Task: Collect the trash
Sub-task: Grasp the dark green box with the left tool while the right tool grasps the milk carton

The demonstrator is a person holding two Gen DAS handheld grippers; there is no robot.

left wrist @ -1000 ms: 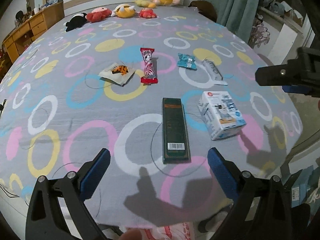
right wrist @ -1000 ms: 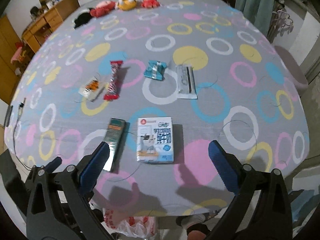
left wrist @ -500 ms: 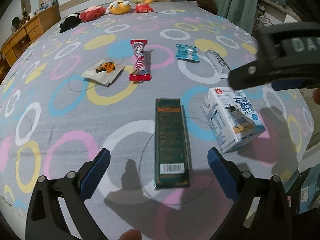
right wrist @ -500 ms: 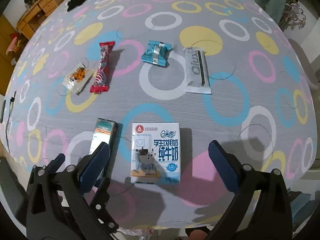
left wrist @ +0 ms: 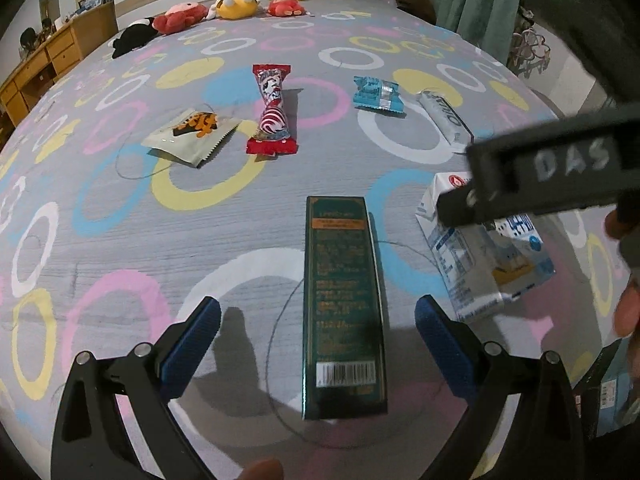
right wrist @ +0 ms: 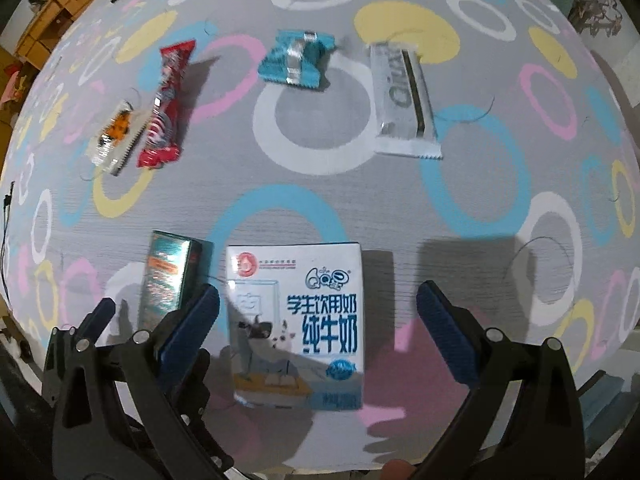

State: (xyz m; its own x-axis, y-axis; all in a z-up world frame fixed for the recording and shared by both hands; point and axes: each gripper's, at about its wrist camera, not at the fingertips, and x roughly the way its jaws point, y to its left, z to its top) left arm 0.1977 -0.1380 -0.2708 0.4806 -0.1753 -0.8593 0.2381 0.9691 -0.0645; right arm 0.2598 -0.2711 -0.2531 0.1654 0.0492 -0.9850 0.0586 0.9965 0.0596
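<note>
Currently, nothing is collected: six pieces of trash lie on the ringed bedspread [left wrist: 120, 240], none gripped.

Your left gripper [left wrist: 318, 322] stands wide, its blue pads either side of the dark green box [left wrist: 343, 304], which lies flat with the barcode end nearest you. Neither pad touches the box.

Your right gripper [right wrist: 318, 320] is likewise spread wide, straddling the milk carton [right wrist: 298, 324], which lies face up just right of the green box. No contact shows there either. In the left wrist view, the right tool's body crosses over the carton's far end.

Outstanding in the far row, left to right: the pale snack packet [left wrist: 192, 136] with orange print, the red candy wrapper [left wrist: 273, 112] just beside it, the blue wrapper [left wrist: 377, 94], and the silver wrapper [right wrist: 404, 100] near that one.

Plush toys [left wrist: 236, 4] line the far edge of the bed and are presumably not trash. No bin or bag is identifiable in either view.

Assessment: the task stands at its opening step. Both near items look lined up for a grasp; all six remain to be lifted and deposited.
</note>
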